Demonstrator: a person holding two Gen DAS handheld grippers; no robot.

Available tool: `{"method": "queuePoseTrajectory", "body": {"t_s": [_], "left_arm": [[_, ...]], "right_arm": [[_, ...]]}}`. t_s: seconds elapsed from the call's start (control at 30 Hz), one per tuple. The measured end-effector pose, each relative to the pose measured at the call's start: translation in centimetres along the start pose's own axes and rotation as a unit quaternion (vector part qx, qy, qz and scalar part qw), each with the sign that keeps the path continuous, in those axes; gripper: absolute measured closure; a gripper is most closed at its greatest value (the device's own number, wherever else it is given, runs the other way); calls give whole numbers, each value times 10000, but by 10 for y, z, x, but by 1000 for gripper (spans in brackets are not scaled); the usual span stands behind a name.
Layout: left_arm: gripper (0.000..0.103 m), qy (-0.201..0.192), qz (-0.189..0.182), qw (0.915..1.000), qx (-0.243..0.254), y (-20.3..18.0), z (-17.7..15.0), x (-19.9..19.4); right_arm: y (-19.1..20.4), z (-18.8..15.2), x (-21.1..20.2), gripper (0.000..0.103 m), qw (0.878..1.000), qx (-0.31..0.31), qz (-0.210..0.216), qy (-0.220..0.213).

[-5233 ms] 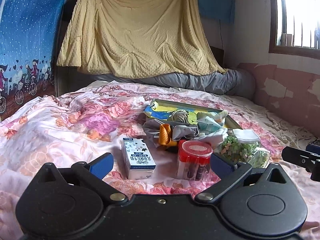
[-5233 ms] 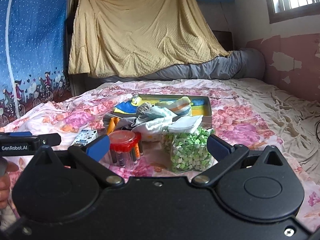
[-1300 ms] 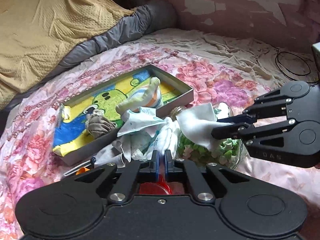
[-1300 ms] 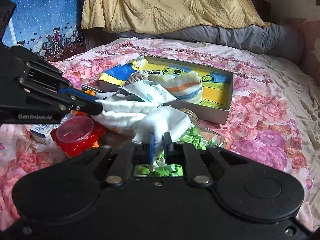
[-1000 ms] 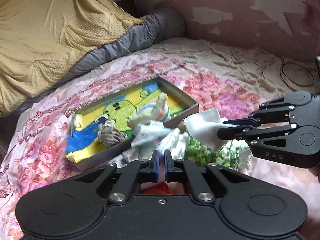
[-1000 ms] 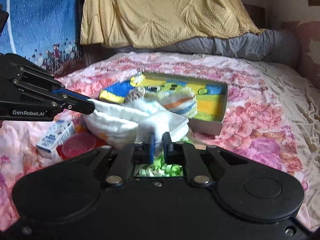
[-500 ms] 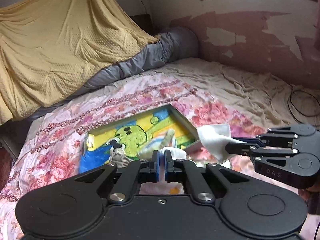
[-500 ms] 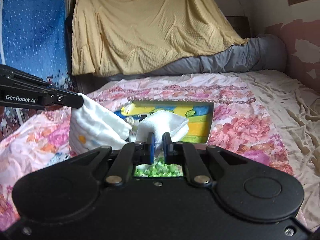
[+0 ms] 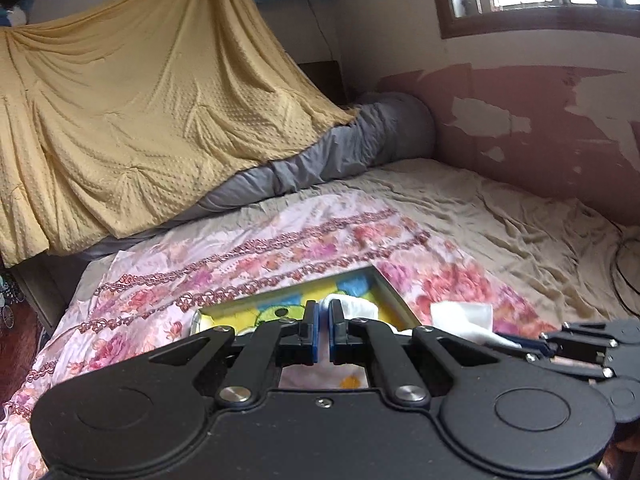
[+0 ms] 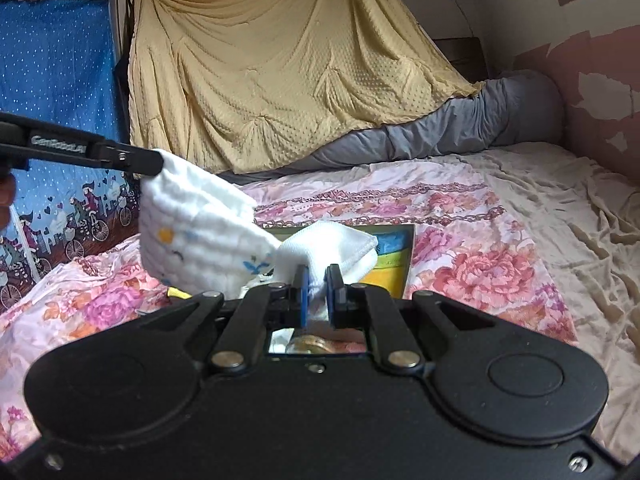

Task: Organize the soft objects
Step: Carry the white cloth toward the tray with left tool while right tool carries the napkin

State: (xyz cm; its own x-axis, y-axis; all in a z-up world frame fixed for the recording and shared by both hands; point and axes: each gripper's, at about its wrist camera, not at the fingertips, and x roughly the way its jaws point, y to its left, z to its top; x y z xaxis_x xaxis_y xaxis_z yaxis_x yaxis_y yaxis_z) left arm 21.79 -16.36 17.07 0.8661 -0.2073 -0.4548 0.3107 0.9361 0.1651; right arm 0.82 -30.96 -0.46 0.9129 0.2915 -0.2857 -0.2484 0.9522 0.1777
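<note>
Floral bedding [image 9: 248,256] covers the bed in the left wrist view, with a yellow dotted blanket [image 9: 132,112] hung behind it and a grey bolster [image 9: 352,144] along the wall. Just past the tool lies a shallow cartoon-printed box [image 9: 384,284]. The left gripper [image 9: 324,320] has its blue pads drawn almost together on a corner of the white cloth [image 9: 352,308], which bunches beyond the tips and shows again through the gap under them. At the right edge the right gripper [image 9: 516,344] pinches another white corner of the same cloth, held above the bedding.

Seen from the right wrist, the same hung blanket [image 10: 288,72] and a blue bicycle-print curtain [image 10: 56,92] fill the back. The right gripper [image 10: 316,280] is narrowed on a folded white corner, while the left gripper [image 10: 158,164] enters from the left, clamped on the far corner. Between them the white cloth [image 10: 192,236], printed with small blue and yellow marks, hangs slack in the air above the box [image 10: 400,256].

Likely troubles: both holds look like thin bites near the edge, so pulling the two tools apart too sharply could slip a corner free and drop the cloth in a heap. The sagging middle might also drag over items below, mostly hidden here, and pull them along or tip them. Uneven lifting would probably twist the fabric and spoil any fold.
</note>
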Motion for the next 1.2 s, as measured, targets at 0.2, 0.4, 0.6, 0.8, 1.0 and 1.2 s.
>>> {"method": "queuePoseTrajectory", "body": {"t_s": [0.2, 0.4, 0.6, 0.8, 1.0, 1.2], "left_arm": [[99, -207, 271, 9984, -450, 10, 15, 35], [99, -307, 538, 9947, -816, 12, 22, 81], [99, -82, 562, 9940, -936, 10, 14, 124], [99, 241, 518, 9934, -993, 11, -11, 156], [99, 561, 458, 9922, -1018, 13, -31, 173], [99, 806, 347, 9913, -984, 13, -43, 182]], "right_arm": [[-1, 4, 25, 99, 9998, -112, -7, 135], [-11, 10, 59, 99, 9986, -219, -133, 457], [-15, 15, 85, 99, 9983, -64, -144, 563], [-14, 10, 108, 99, 9963, -293, -253, 766], [-14, 4, 128, 99, 9952, -349, -237, 883], [-17, -2, 151, 99, 9936, -387, -159, 1046]]}}
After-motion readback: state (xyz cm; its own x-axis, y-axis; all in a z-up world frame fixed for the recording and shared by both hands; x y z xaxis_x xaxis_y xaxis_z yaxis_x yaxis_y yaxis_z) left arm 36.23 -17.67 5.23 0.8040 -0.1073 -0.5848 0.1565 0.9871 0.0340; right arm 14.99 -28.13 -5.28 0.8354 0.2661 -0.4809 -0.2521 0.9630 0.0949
